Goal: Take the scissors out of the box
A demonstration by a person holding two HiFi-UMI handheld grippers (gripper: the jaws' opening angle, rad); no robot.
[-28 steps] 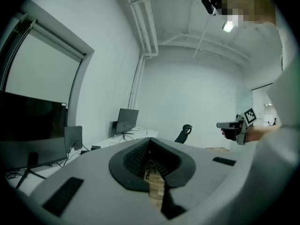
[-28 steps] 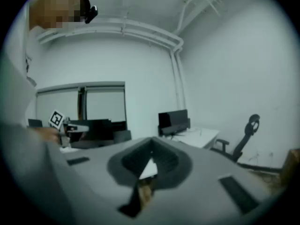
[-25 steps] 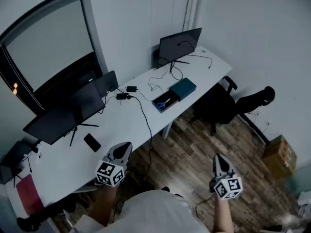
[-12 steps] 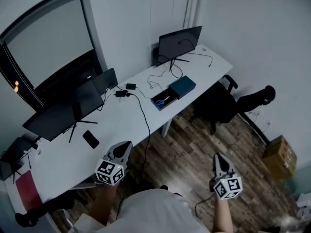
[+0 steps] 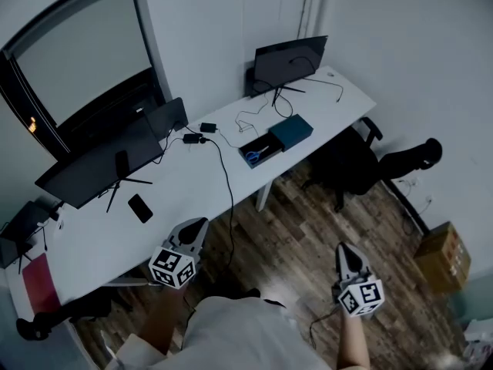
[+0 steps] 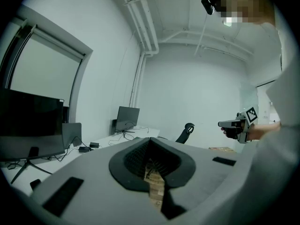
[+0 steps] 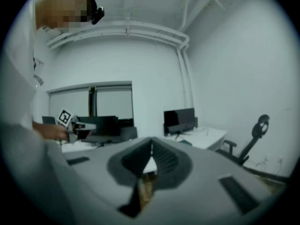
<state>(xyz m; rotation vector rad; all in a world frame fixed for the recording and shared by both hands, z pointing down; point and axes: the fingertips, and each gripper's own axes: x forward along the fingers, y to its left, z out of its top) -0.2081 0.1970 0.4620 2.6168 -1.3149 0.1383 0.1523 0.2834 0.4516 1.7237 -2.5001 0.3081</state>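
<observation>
The left tongs (image 5: 196, 224) and right tongs (image 5: 345, 247) are both closed on nothing. The scissors (image 5: 259, 153) lie lengthwise in the box (image 5: 246, 159) on the counter (image 5: 185, 203), well ahead between them, seemingly nearer the left.

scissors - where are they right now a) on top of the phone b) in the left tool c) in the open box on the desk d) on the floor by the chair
c: the head view shows the blue-handled scissors lying inside the open box on the white desk, far from the left tool and the right tool, which are both shut and empty.
</observation>
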